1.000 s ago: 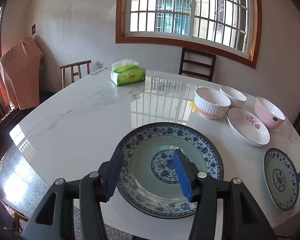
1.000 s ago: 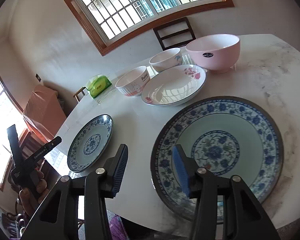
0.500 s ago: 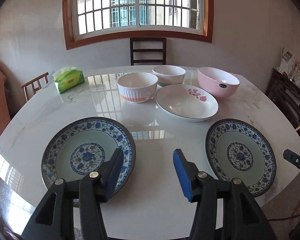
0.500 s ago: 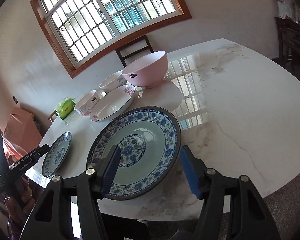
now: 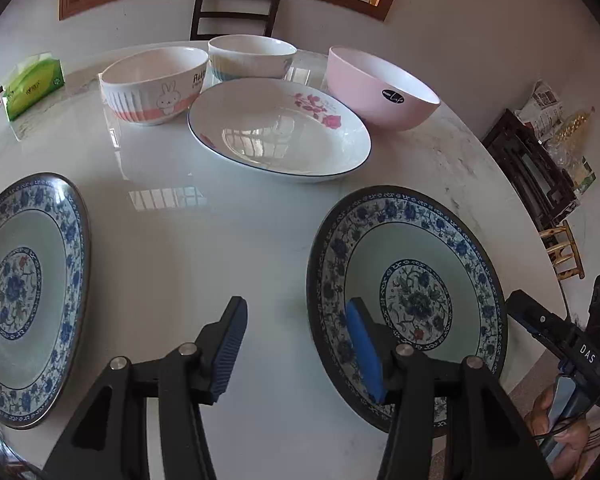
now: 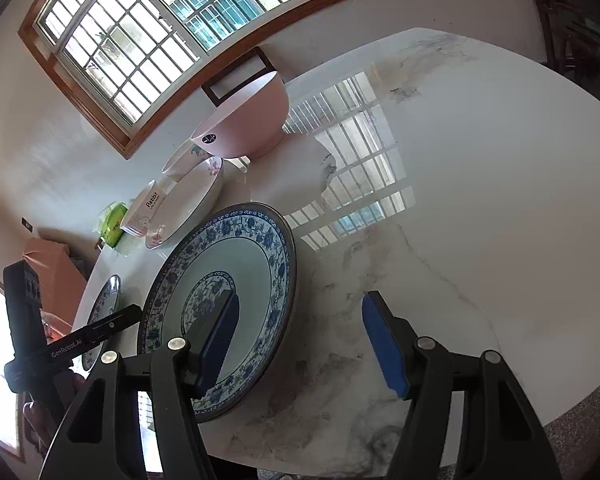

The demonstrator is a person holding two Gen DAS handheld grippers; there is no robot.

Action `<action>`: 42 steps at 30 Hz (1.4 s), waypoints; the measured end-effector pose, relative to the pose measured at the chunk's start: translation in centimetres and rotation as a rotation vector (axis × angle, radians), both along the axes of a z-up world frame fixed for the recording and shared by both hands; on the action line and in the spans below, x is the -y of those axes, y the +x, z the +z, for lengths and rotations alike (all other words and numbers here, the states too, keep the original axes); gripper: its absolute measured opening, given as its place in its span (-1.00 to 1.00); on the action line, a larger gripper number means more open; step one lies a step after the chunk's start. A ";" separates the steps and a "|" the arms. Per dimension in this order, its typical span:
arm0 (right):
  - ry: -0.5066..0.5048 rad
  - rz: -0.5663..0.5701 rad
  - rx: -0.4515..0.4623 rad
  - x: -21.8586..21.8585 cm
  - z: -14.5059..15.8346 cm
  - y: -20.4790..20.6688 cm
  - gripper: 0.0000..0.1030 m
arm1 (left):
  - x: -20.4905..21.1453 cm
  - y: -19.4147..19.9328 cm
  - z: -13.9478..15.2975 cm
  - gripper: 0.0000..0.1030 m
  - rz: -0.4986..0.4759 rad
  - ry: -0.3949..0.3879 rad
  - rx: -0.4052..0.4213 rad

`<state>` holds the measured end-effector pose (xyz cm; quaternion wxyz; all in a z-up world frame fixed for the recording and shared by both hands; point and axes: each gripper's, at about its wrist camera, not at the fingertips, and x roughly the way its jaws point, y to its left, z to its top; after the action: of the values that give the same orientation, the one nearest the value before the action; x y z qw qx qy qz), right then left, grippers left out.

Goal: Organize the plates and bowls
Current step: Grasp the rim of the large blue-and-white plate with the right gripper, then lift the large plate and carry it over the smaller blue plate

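The left gripper point(image 5: 296, 344) hung with jaws released and empty, straddling the near rim of a round blue-and-white floral porcelain plate point(image 5: 408, 296) on the white marble surface point(image 5: 228, 240). The right gripper point(image 6: 300, 340), jaws also apart and empty, straddled that plate's opposite rim

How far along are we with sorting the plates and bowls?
Nothing looks done yet: the two blue plates, flowered white plate and three bowls all sit apart on the table, unstacked. In hand: nothing; the left claw and right claw are open over the right blue plate's rims. All stacking remains.
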<state>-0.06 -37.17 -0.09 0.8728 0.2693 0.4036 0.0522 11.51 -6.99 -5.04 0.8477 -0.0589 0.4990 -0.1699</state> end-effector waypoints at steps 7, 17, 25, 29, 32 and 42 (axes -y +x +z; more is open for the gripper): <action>0.007 0.030 -0.027 -0.2 -0.5 2.2 0.04 | 0.6 0.9 -0.6 0.02 0.001 -0.014 -0.016; 0.078 0.091 -0.069 -1.1 -1.7 3.8 -0.74 | 1.4 0.5 -0.6 -0.47 -0.042 0.014 0.007; 0.110 0.075 -0.064 -1.0 -1.9 3.5 -0.75 | 0.8 0.2 -0.5 -0.53 -0.026 -0.020 0.004; 0.149 0.082 -0.064 -1.1 -2.0 3.3 -0.76 | 0.4 -0.1 0.1 -0.55 -0.012 -0.023 0.019; 0.158 0.084 -0.055 -1.2 -1.7 3.2 -0.76 | 0.0 -0.3 0.9 -0.55 0.001 -0.015 0.042; 0.192 0.122 -0.058 -3.1 -1.2 4.0 -0.76 | -3.0 -0.9 2.2 -0.57 0.075 -0.018 0.059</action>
<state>3.93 -34.05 -1.26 0.8263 0.3279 0.4374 0.1357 10.65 -4.04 -2.83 0.8672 -0.0802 0.4699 -0.1441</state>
